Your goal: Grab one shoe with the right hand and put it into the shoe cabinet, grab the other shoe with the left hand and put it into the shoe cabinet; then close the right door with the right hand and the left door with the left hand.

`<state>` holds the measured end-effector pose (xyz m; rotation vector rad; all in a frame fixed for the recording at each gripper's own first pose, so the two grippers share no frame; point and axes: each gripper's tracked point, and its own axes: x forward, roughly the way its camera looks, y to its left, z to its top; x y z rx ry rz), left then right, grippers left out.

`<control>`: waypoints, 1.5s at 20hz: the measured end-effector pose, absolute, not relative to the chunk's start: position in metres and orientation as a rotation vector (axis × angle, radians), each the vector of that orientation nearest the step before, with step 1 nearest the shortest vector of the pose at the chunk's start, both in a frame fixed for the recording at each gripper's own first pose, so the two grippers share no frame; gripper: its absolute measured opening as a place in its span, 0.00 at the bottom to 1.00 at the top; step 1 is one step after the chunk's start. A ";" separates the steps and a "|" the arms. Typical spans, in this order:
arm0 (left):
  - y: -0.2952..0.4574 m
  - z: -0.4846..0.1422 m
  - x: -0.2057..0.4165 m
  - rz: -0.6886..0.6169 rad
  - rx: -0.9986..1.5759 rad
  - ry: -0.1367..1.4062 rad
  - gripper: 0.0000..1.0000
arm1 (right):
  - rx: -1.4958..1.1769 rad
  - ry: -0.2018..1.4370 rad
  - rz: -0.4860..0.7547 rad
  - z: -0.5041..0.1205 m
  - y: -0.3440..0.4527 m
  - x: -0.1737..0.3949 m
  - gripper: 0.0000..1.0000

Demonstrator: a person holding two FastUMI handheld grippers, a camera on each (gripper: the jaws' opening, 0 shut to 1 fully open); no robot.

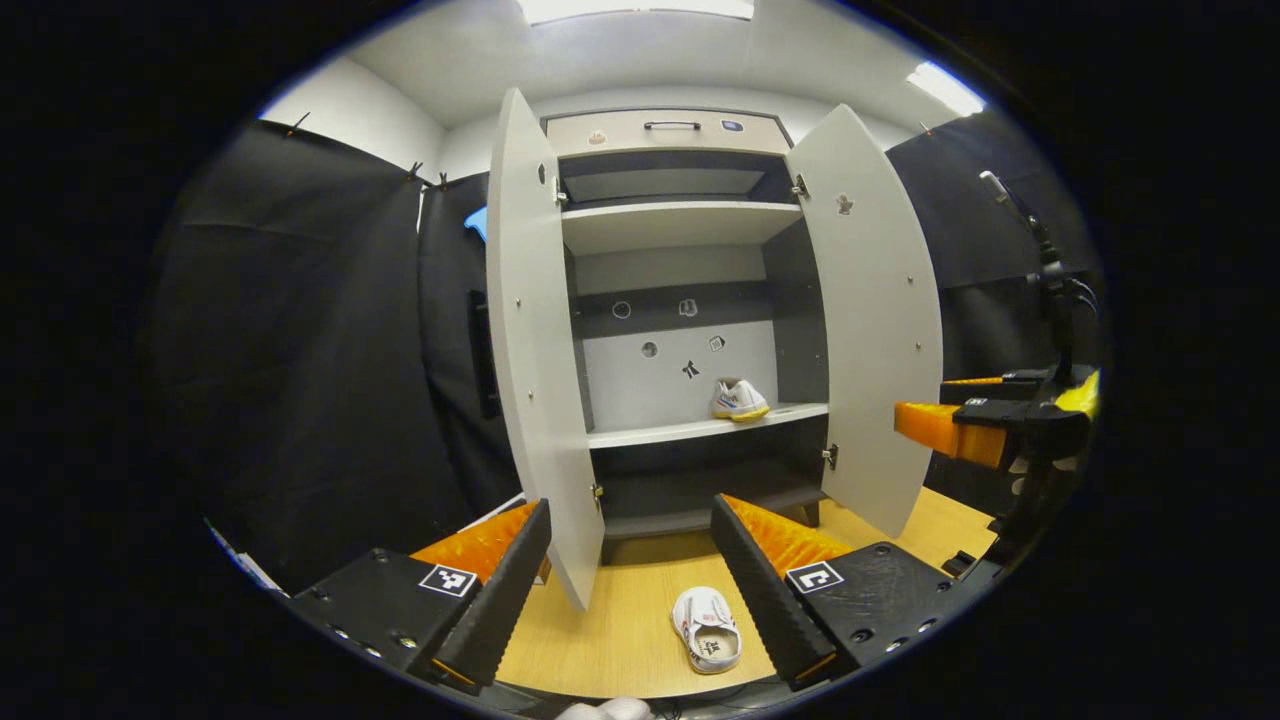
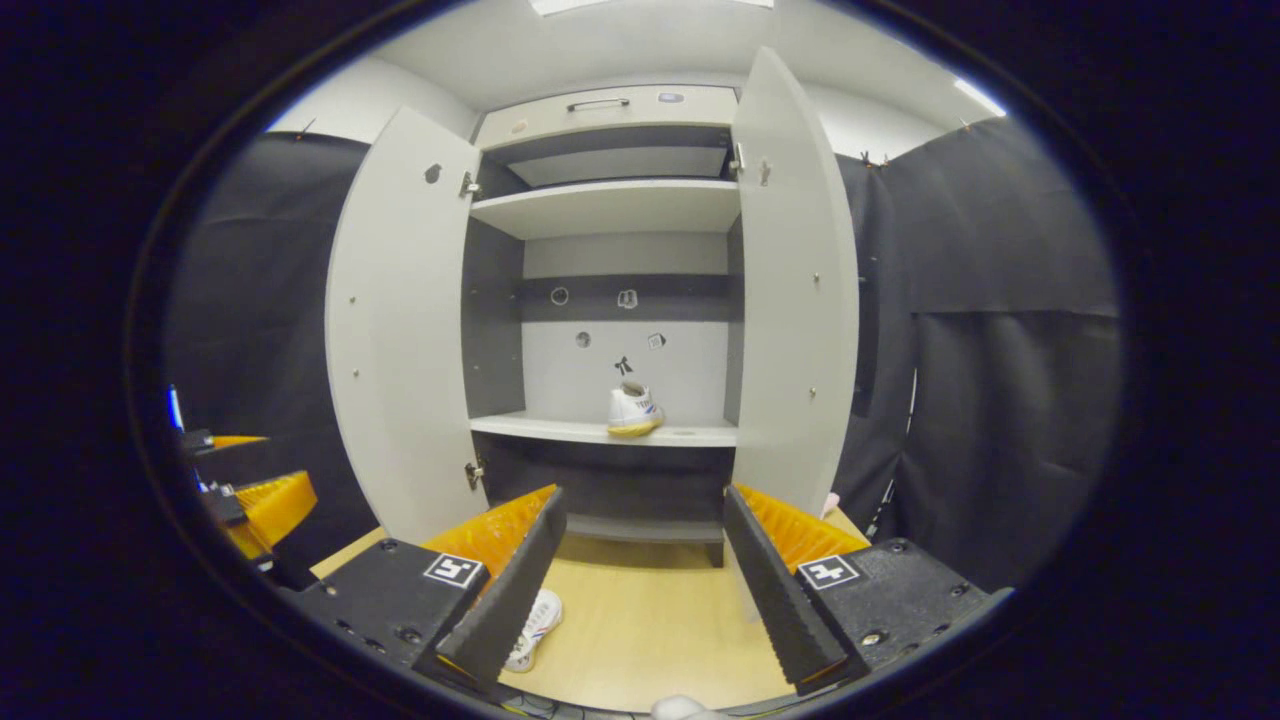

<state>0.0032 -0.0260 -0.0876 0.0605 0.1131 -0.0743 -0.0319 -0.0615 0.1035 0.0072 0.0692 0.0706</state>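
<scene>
The left gripper (image 1: 630, 590) is held with its two ribbed fingers spread wide and nothing between them, above a pale wood-grain floor (image 1: 620, 640). One white shoe (image 1: 707, 628) lies there sole-up, just beside the inner edge of one finger. The right gripper (image 2: 645, 580) is likewise spread and empty. In the right gripper view the same floor shoe is largely hidden behind a finger, with only its end showing; in the left gripper view it shows whole.

Ahead stands the shoe cabinet (image 1: 690, 275), flat grey-and-white panels with two shelves. Both doors stand open: the left door (image 1: 530, 330) and the right door (image 1: 880, 310). A second shoe (image 2: 632, 411), white with a yellowish sole, sits upright on the lower shelf (image 2: 600, 430) toward its right side. A drawer front with one bar handle (image 1: 672, 125) tops the cabinet. Shoes counted: two.
</scene>
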 end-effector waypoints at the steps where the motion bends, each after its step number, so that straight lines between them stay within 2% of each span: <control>1: -0.029 -0.099 0.006 -0.080 0.060 0.135 0.96 | 0.002 0.069 0.066 0.106 -0.064 -0.034 0.99; 11: -0.057 -0.315 0.008 -0.144 0.071 0.507 0.97 | -0.069 0.219 0.033 0.063 -0.101 -0.044 1.00; 14: -0.061 -0.362 0.020 -0.153 0.103 0.585 0.97 | -0.089 0.265 0.033 0.051 -0.103 -0.047 0.99; 19: -0.065 -0.411 0.058 -0.160 0.150 0.638 0.97 | -0.101 0.304 0.038 0.041 -0.104 -0.048 0.99; 25: -0.070 -0.443 0.104 -0.167 0.180 0.666 0.97 | -0.123 0.344 0.046 0.028 -0.103 -0.043 1.00; 29: -0.073 -0.459 0.127 -0.171 0.170 0.677 0.93 | -0.111 0.360 0.035 0.024 -0.105 -0.038 1.00; 30: -0.074 -0.459 0.132 -0.171 0.165 0.677 0.89 | -0.112 0.362 0.033 0.024 -0.106 -0.038 1.00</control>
